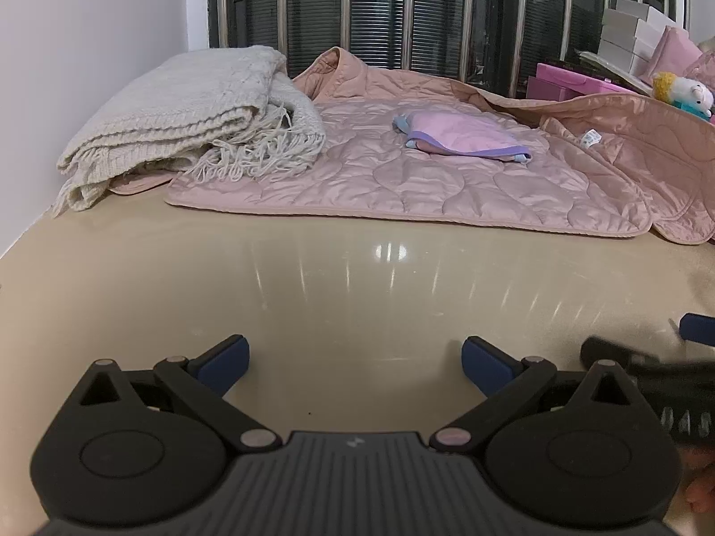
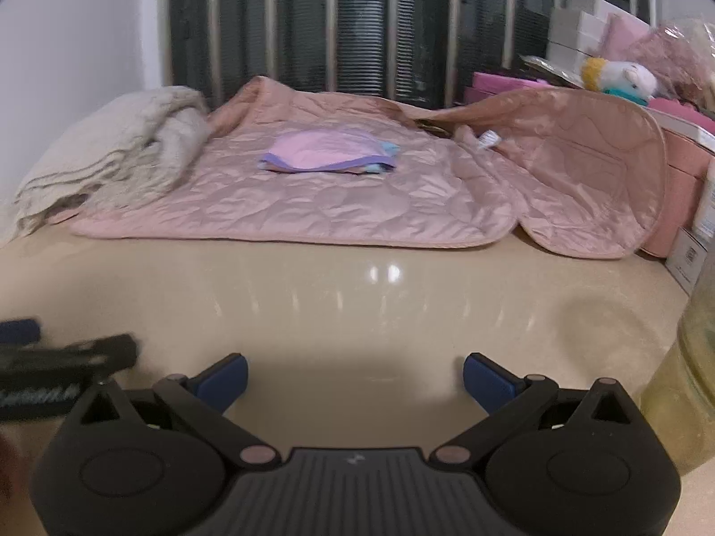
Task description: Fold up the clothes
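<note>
Both claws are released and empty: the left claw (image 1: pixel 355 359) and the right claw (image 2: pixel 355 377) hover side by side over the bare front part of the beige tabletop (image 1: pixel 357 286), fingers spread wide. Well beyond them, a pink quilted jacket (image 1: pixel 402 169) lies spread flat at the back of the tabletop, with a small folded pink and purple garment (image 1: pixel 460 136) resting on it. Beside the jacket, at its left edge, sits a folded cream knit blanket (image 1: pixel 178 111).
</note>
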### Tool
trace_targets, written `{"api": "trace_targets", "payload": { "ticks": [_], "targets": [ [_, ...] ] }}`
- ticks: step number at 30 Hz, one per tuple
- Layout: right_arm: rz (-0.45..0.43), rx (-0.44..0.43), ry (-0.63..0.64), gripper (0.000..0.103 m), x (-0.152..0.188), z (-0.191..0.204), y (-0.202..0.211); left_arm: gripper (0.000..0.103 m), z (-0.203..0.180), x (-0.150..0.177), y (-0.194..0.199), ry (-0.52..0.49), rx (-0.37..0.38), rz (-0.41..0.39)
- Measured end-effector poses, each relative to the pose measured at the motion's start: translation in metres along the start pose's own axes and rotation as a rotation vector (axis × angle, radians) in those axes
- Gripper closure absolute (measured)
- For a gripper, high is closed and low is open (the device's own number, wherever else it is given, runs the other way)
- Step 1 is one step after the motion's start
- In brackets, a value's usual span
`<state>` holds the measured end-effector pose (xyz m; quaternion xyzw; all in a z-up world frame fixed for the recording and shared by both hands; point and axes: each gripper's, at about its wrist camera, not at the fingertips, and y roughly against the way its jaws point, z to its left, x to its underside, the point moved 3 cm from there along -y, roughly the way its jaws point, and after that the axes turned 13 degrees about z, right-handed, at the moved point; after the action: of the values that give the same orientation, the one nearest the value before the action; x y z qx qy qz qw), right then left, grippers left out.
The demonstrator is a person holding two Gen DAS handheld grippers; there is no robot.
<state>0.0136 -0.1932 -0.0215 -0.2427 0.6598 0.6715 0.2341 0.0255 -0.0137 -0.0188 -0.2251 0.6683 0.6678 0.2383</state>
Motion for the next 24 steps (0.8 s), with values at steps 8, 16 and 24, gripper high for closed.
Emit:
{"api": "trace_targets", "payload": {
  "ticks": [8,16,24],
  "targets": [
    [0.008,0.004,-0.008,0.000,-0.003,-0.001,-0.002,0.000,0.000,0.000,0.000,0.004,-0.002,-0.001],
    [0.020,0.040,-0.038,0.000,-0.013,-0.002,-0.010,0.000,0.000,-0.001,0.000,0.000,0.000,0.000],
    [0.018,0.028,-0.039,0.000,-0.012,-0.005,-0.008,0.001,0.001,-0.002,-0.002,-0.005,0.002,0.001]
  ]
}}
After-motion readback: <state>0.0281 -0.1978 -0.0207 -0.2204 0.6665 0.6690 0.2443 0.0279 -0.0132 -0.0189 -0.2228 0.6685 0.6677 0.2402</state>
